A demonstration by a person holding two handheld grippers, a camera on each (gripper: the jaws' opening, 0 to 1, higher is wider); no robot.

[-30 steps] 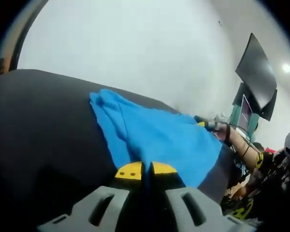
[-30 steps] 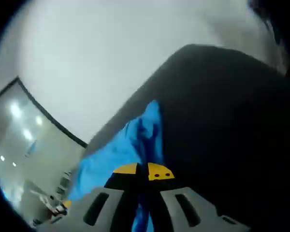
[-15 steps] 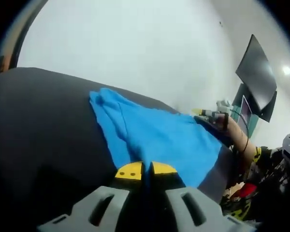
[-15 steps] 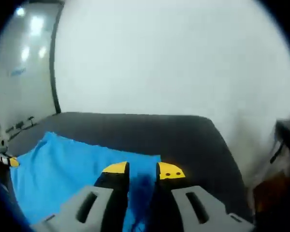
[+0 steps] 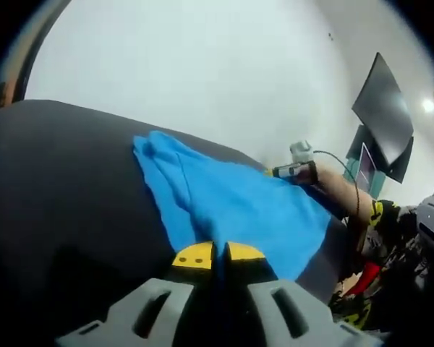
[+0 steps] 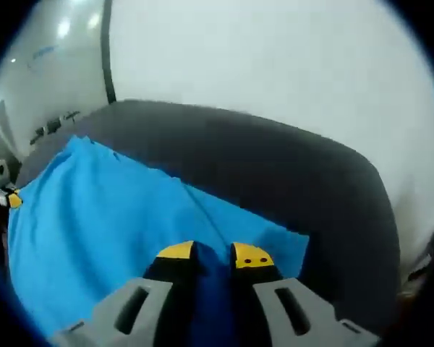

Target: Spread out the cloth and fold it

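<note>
Two grippers, one blue cloth (image 5: 231,202), lying on a dark table (image 5: 65,181)

Left gripper view: left gripper (image 5: 218,253) has its yellow-tipped jaws pressed together, no gap visible, sitting right at the near edge of the cloth. Cannot tell if fabric is actually pinched between the tips. Cloth runs away from the tips, mostly flat, with a bunched ridge along its left edge. Right gripper (image 5: 293,170) shows at the far side of the cloth, held by a person's arm (image 5: 343,194). Dark monitor (image 5: 383,108) and a pale wall (image 5: 202,72) behind.

Right gripper view: right gripper (image 6: 213,254) jaws stand slightly apart, a narrow gap with blue fabric showing in it and under the tips. Whether it is gripping the fabric or just resting over it, cannot tell. Cloth (image 6: 108,231) spreads flat to the left, near corner just right of the tips. Left gripper (image 6: 1,189) sits at the cloth's far left edge
</note>
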